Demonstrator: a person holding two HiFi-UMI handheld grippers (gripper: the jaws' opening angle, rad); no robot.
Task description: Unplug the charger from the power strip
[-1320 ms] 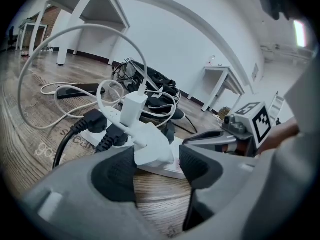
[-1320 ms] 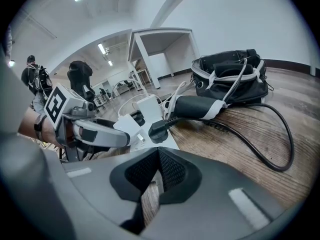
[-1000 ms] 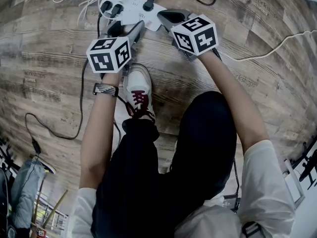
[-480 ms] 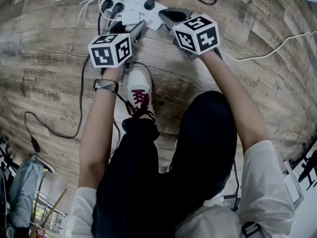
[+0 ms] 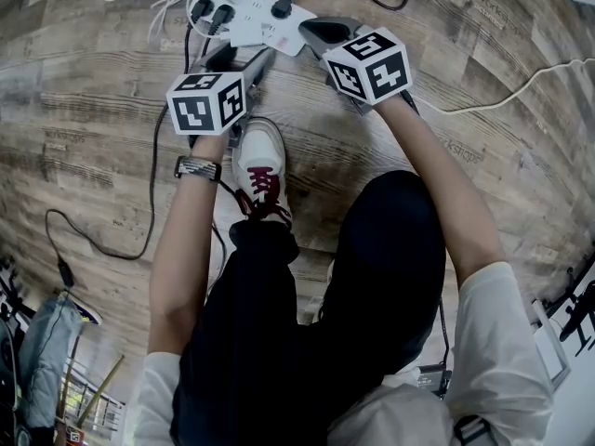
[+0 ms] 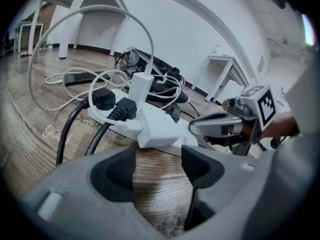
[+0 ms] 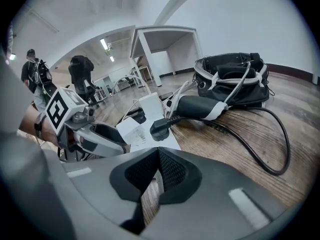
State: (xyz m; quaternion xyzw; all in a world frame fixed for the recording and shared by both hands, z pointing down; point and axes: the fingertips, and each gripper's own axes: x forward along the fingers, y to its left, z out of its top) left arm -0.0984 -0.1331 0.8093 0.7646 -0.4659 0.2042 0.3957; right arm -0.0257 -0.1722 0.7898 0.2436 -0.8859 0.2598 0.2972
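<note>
The left tongs [image 6: 157,164] gape wide with nothing between them, low over the wooden floor [image 6: 150,176]. They stop just short of the white charger [image 6: 157,129], which is seated in the white power strip [image 5: 277,35] beside two black plugs [image 6: 112,106]. Faint floor lettering [image 6: 50,131] is too blurred to read. The right tongs [image 7: 159,169] are pressed together, empty, facing illegible small print [image 7: 142,134] at the strip's end.

A white sneaker [image 5: 262,156] with dark red laces stands on the wood-plank floor [image 5: 102,100]. A thin black cable [image 5: 151,203] trails at its left, and a white cable [image 5: 535,77] curves at the far right. A black bag [image 7: 232,81] lies near a white table [image 7: 149,59].
</note>
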